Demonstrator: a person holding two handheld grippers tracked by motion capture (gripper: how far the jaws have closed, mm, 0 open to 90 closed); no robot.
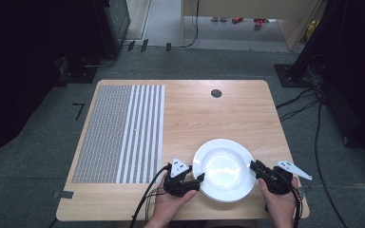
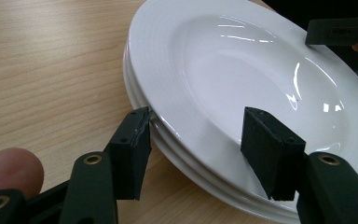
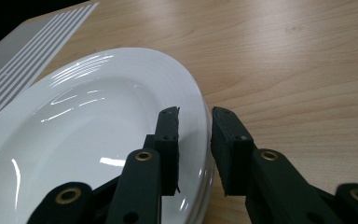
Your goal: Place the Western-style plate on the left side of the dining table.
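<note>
A stack of white plates (image 1: 218, 142) sits on the wooden table (image 1: 209, 114), near its front edge and right of the middle. My left gripper (image 1: 197, 179) is at the stack's left rim. In the left gripper view its jaws (image 2: 196, 140) straddle the top plate (image 2: 242, 60), one below the rim and one over it, with room between the pads, so it is open. My right gripper (image 1: 255, 167) is at the right rim. In the right gripper view it (image 3: 195, 135) stands narrow, with the top plate's rim (image 3: 98, 102) pinched between the pads.
A grey striped mat (image 1: 119, 133) covers the left part of the table. A dark round grommet (image 1: 216, 93) sits near the far edge. Cables (image 1: 304, 99) lie on the floor to the right, and dark equipment stands beyond the table.
</note>
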